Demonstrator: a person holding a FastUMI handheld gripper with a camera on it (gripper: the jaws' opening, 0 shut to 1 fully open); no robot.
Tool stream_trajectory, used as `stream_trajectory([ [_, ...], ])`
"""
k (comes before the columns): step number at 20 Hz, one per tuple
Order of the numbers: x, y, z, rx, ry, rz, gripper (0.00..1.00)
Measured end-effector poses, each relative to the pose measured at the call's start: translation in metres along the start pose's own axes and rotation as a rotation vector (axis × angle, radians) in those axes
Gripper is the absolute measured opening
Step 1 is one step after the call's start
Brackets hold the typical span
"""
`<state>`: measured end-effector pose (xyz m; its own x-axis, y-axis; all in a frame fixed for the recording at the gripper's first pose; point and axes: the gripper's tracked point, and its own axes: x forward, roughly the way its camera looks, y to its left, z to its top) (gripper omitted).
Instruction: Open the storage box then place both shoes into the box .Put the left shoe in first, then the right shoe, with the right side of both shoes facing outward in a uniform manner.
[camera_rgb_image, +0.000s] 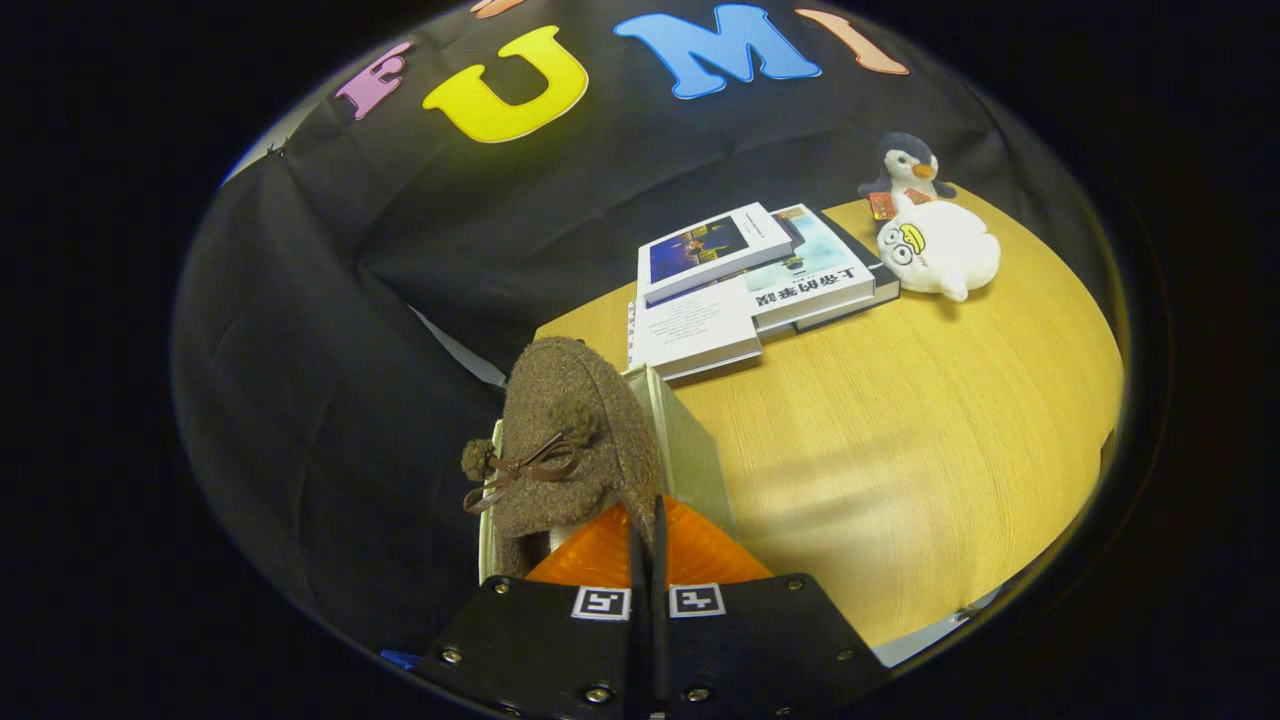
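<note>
Brown felt shoe (575, 440) with its little bow hangs toe-up from the gripper (648, 540), orange fingers (600, 555) pinched nearly together on its heel edge, apparently for lowering into the pale storage box (690, 450) just behind. Books (745, 280) and plush toys (925, 240) lie beyond on the wooden table (900, 450).

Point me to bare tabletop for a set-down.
Free: the wide wooden table between the books and the gripper, right of the storage box. Crowded: the far side, with books, white plush and penguin plush. The orange fingers look closed, the brown shoe just ahead.
</note>
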<state>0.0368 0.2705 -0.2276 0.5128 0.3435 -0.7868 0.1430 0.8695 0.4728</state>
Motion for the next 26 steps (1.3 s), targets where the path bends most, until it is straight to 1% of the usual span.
stream_trajectory([
  [5, 0.017, 0.000, -0.020, -0.001, 0.023, -0.042, 0.00],
  [6, 0.019, 0.003, -0.022, -0.003, 0.018, -0.037, 0.03],
  [7, 0.018, 0.006, -0.018, 0.001, -0.002, -0.024, 0.09],
  [8, 0.012, 0.014, -0.016, 0.002, -0.023, -0.005, 0.36],
  [9, 0.012, 0.020, -0.011, -0.009, -0.049, 0.006, 0.57],
  [11, 0.000, 0.011, 0.000, -0.077, -0.091, -0.040, 1.00],
  [12, -0.004, 0.011, 0.004, -0.106, -0.111, -0.049, 0.98],
  [16, -0.033, 0.007, 0.024, -0.193, -0.194, -0.034, 0.98],
  [19, -0.061, -0.011, 0.042, -0.273, -0.258, -0.046, 0.98],
  [26, -0.134, -0.058, 0.082, -0.379, -0.388, -0.045, 0.98],
])
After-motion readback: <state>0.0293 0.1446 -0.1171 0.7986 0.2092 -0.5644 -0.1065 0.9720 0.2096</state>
